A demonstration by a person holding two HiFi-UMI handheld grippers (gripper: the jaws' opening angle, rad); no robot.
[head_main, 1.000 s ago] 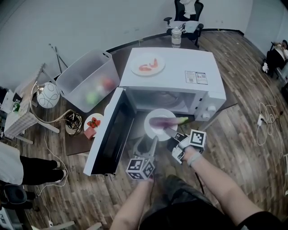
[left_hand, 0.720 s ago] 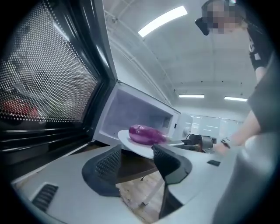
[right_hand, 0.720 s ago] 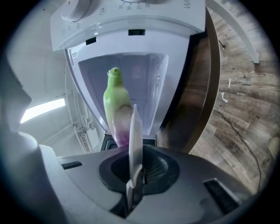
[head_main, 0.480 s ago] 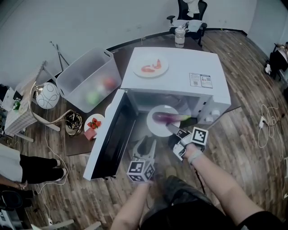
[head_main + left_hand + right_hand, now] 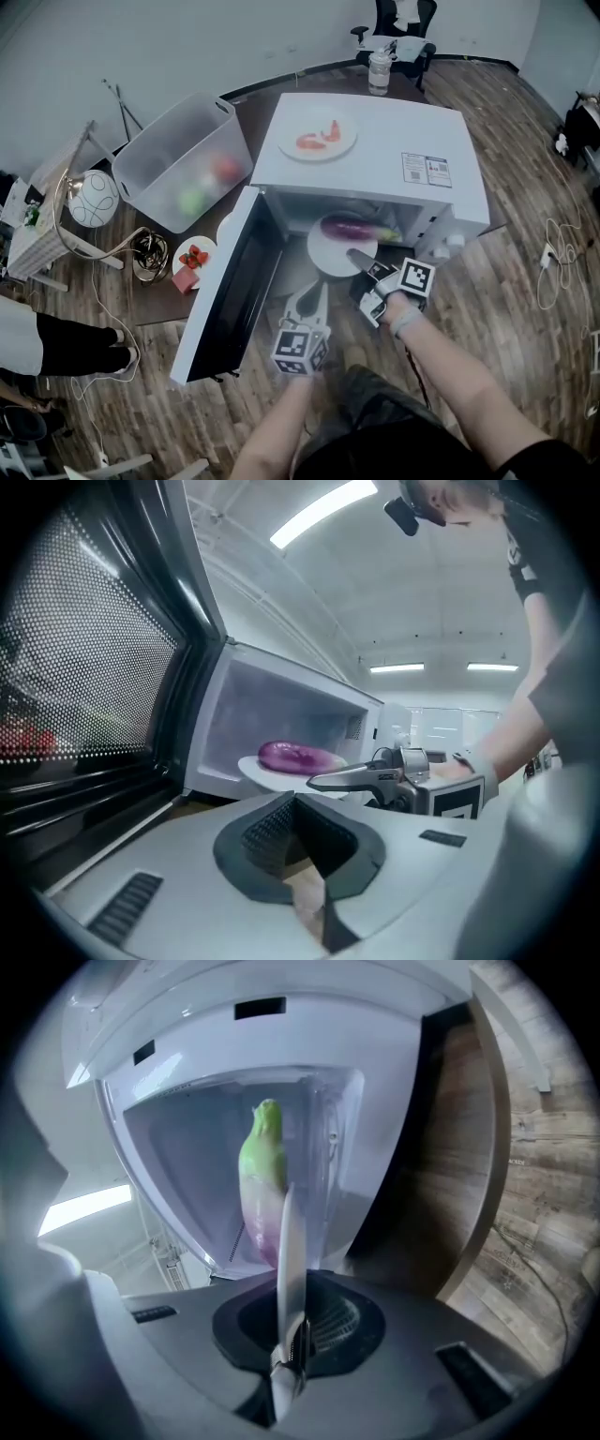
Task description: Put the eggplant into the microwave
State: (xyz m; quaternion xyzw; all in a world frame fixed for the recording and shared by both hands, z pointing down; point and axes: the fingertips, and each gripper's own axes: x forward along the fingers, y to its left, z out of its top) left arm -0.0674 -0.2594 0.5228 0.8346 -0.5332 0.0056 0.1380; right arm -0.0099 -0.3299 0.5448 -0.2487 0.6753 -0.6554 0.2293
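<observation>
- Head view gives us the widest things first: a wooden floor (image 5: 525, 281) and, on it, a dark table (image 5: 155, 298) that carries the rest.
- The white microwave (image 5: 375, 159) is the biggest thing on the table, with its mouth facing us.
- Its door (image 5: 225, 291) is swung wide open to the left. In the left gripper view its dotted window fills the left side.
- A clear bin (image 5: 178, 155) stands just beside the microwave on the left. We see blurred red and green things in it that we cannot name.
- The right gripper (image 5: 354, 254) reaches toward the microwave's mouth. In the right gripper view its jaws are clenched on the near rim of a white plate (image 5: 292, 1251), which shows edge-on between them.
- The left gripper (image 5: 312, 295) hangs in front of the open door, apart from the plate. Its jaws have just been closing, and in the left gripper view they meet with nothing between them.
- The plate sits at the microwave's mouth, with its far part under the roof and its near rim sticking out toward us. We cannot tell whether it rests on the oven floor.
- The eggplant (image 5: 345, 227), purple with a green stem end, lies on that plate just inside the mouth.
- A second plate (image 5: 319, 139) with red food lies on top of the microwave.
- A saucer (image 5: 194, 255) of strawberries sits on the table left of the door.
- A bottle (image 5: 379, 73) stands behind the microwave.
</observation>
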